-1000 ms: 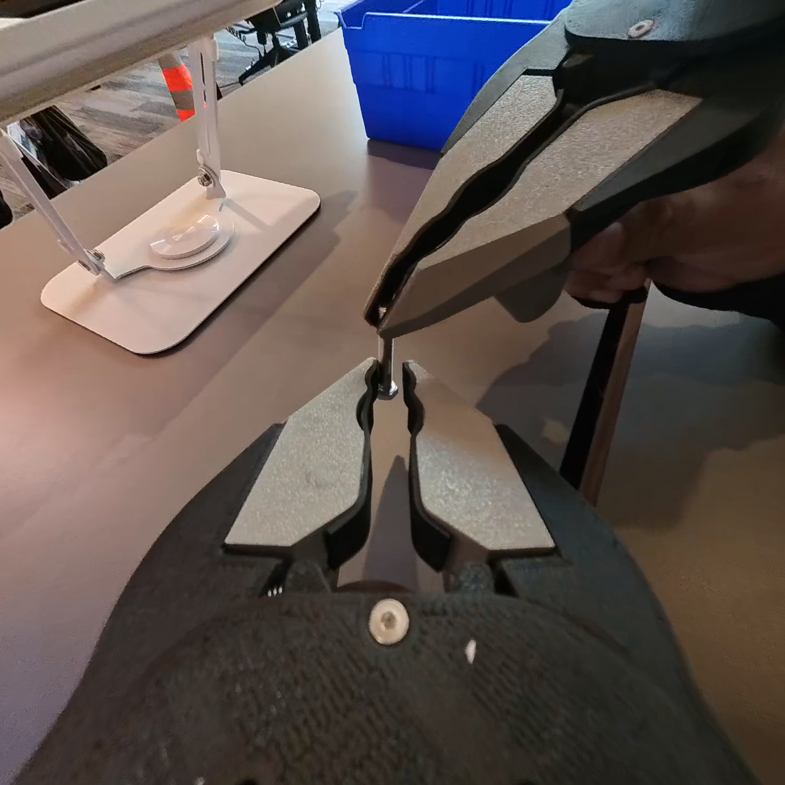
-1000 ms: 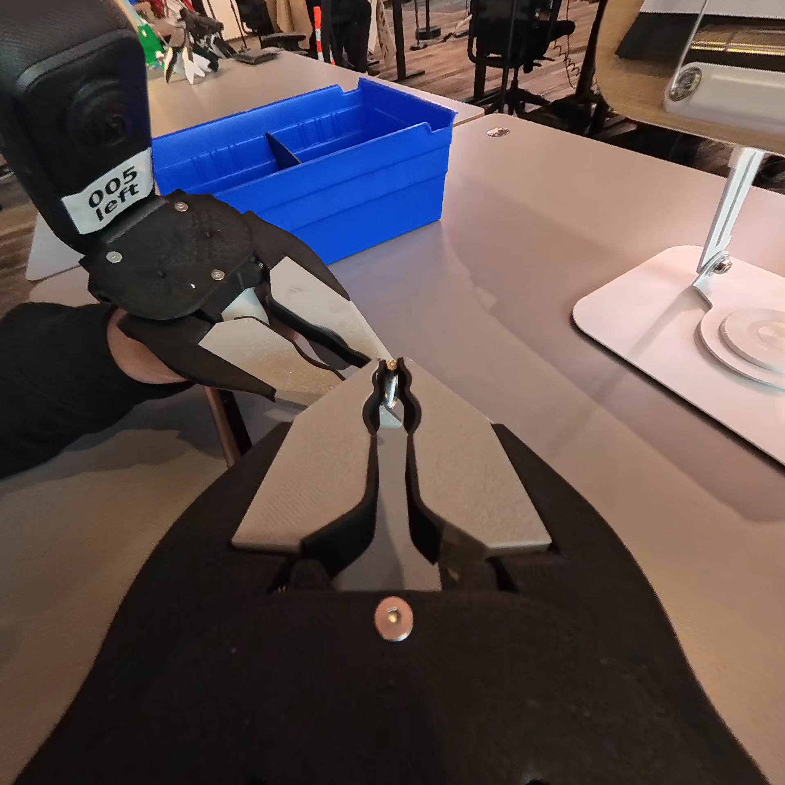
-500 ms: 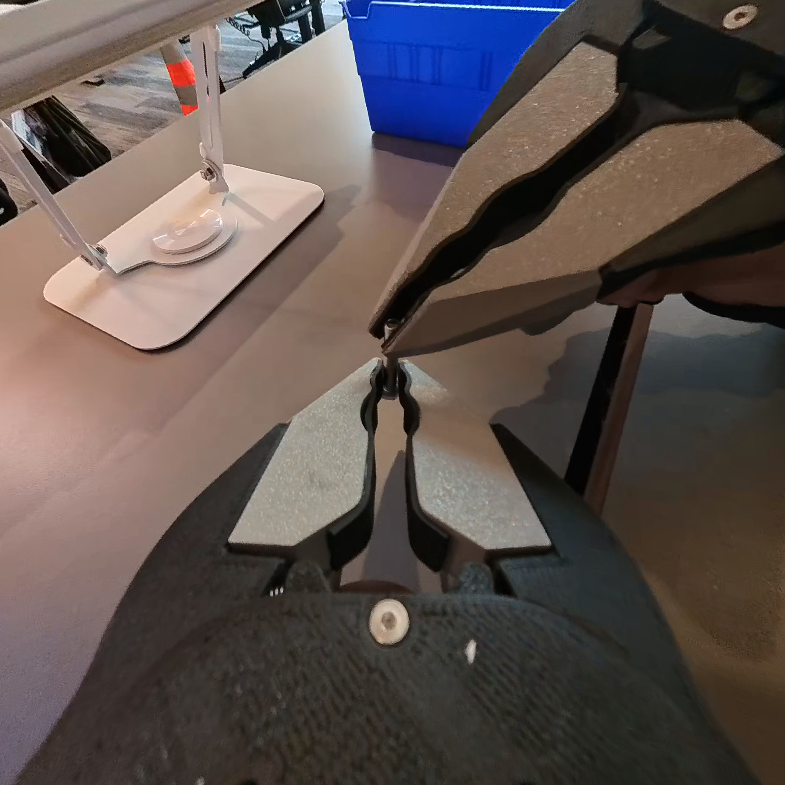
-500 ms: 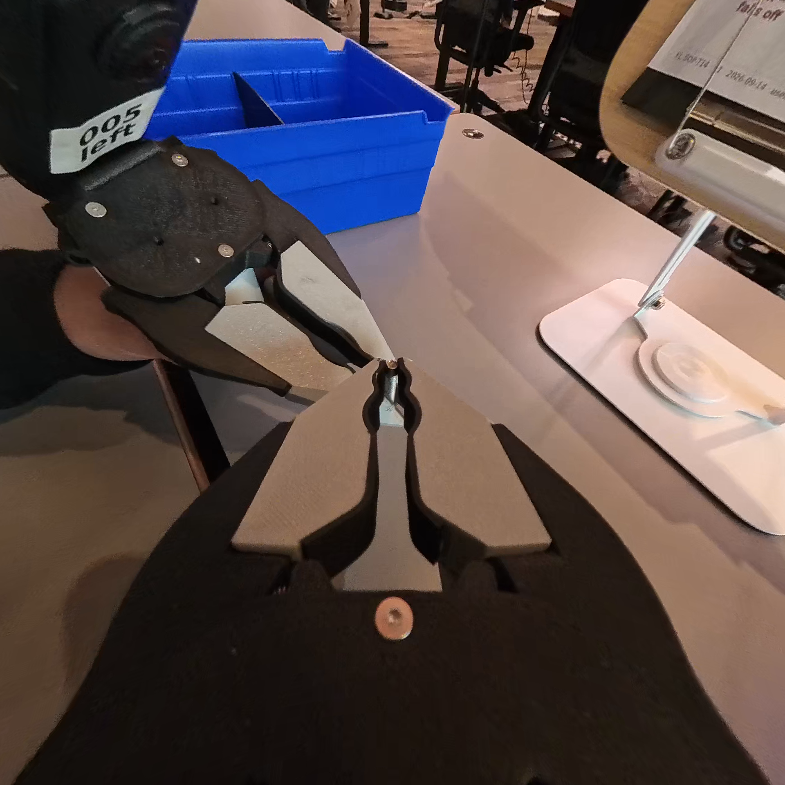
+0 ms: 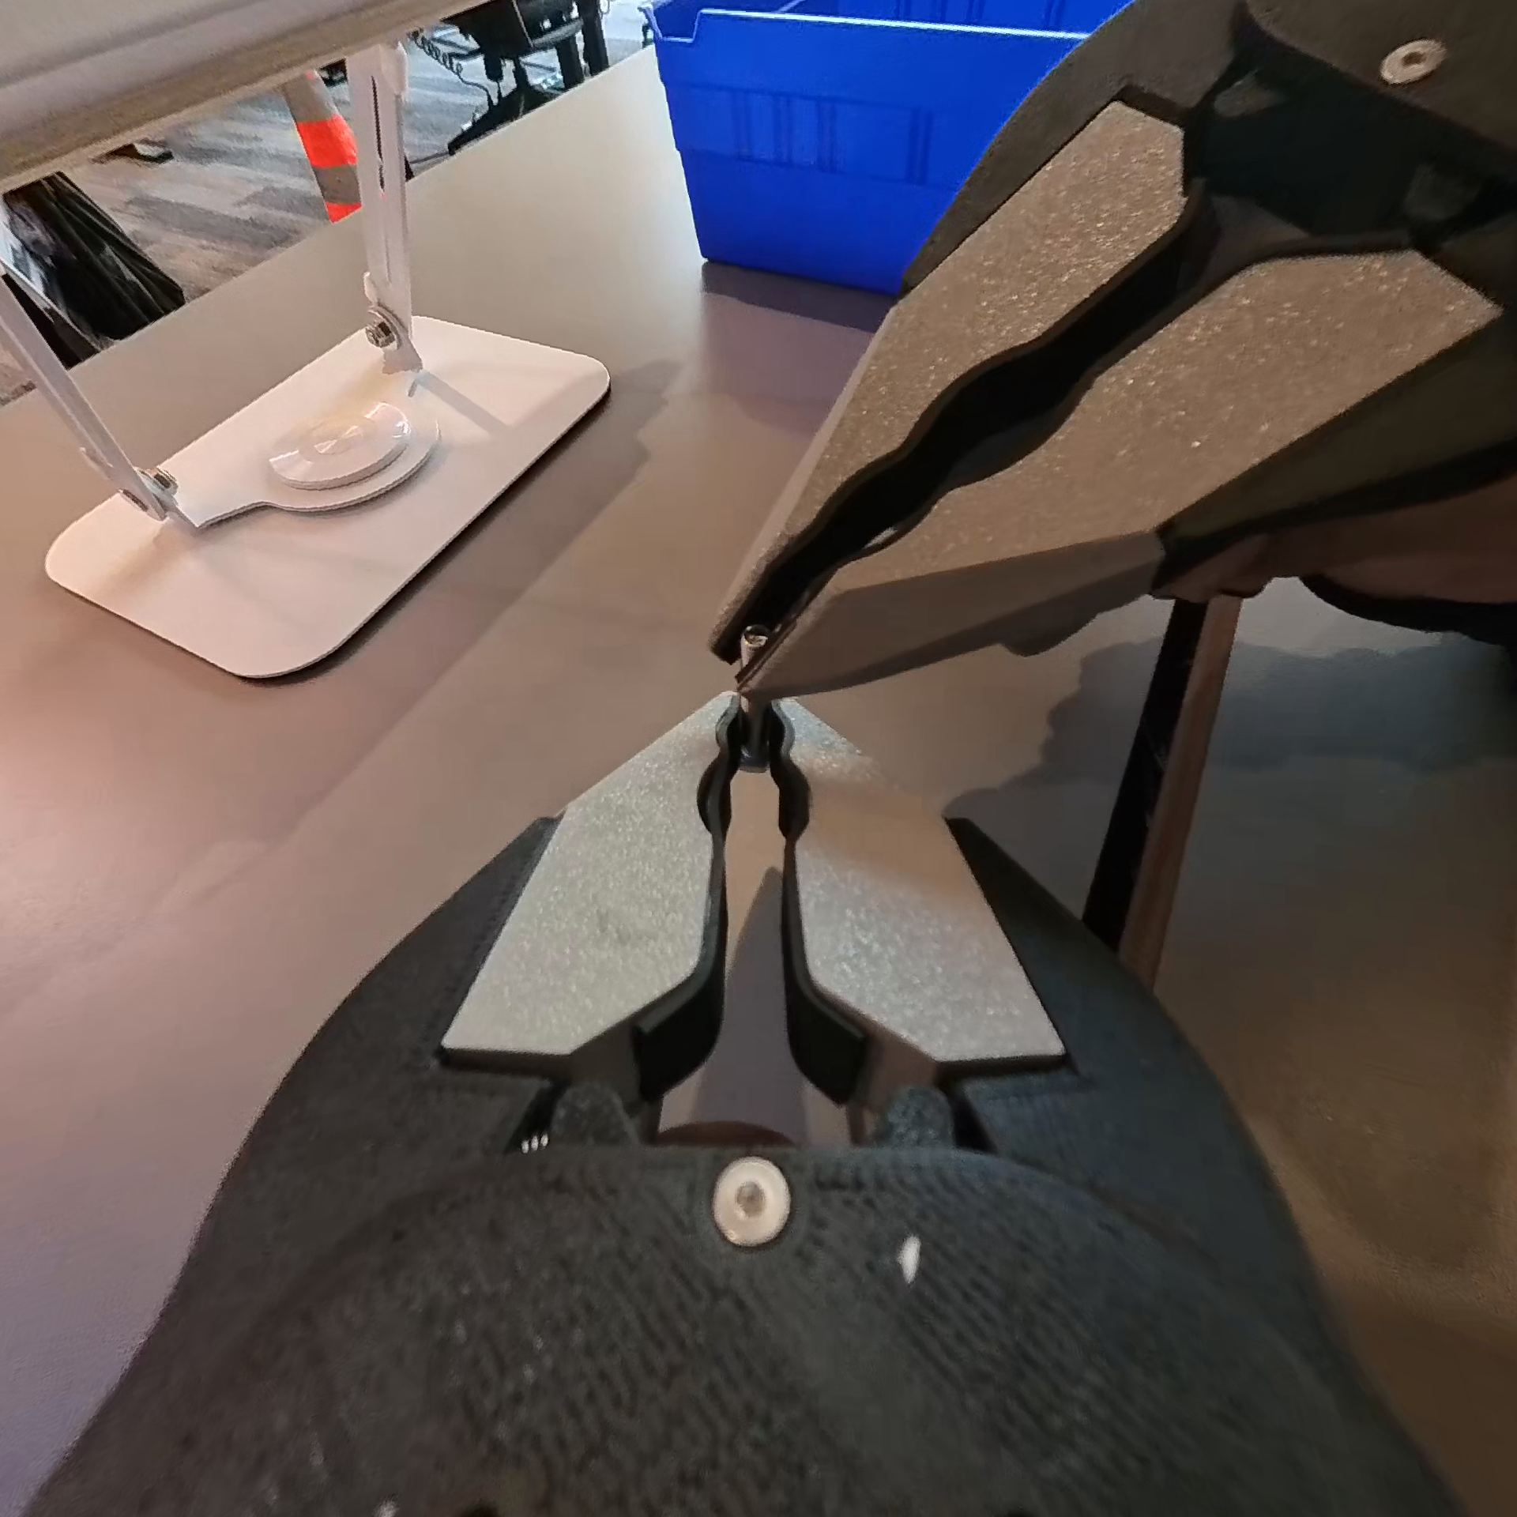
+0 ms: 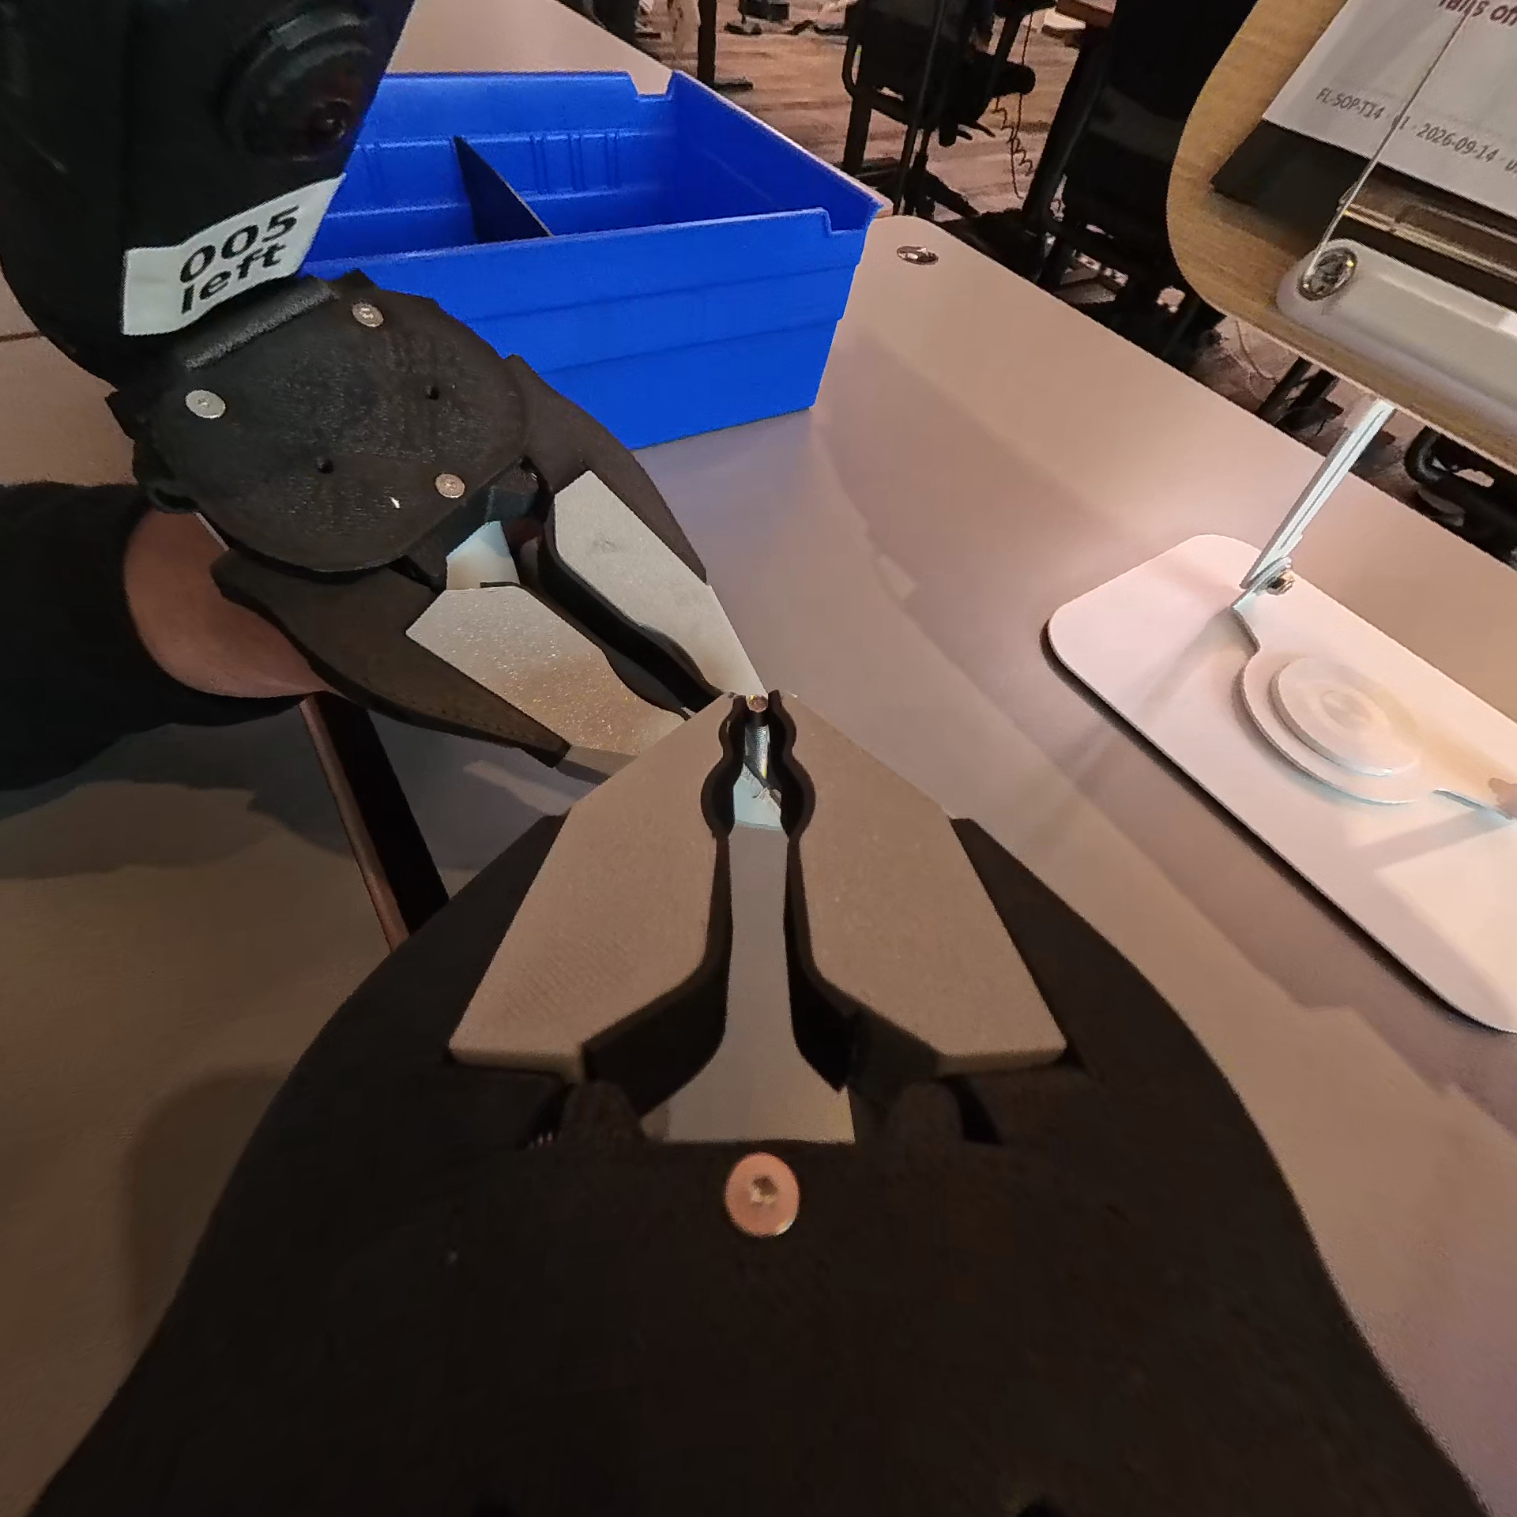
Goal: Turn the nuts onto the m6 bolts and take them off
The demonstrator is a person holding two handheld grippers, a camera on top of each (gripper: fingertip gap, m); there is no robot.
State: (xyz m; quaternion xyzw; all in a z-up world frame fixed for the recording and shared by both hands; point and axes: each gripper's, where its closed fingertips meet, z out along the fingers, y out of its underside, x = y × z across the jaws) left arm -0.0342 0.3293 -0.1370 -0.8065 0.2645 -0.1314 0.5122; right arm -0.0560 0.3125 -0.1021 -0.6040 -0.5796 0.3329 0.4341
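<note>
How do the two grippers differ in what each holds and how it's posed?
The left gripper is shut on the nut; the right gripper is shut on the bolt. In the left wrist view the right gripper's fingers slant down from the upper right. Both grip at their fingertips above the table.

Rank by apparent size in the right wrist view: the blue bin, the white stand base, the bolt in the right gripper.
1. blue bin, largest, though partly hidden by the left gripper.
2. white stand base, cut off at the frame edge, so its rank against the bin is unsure.
3. bolt, smallest by far.
</note>
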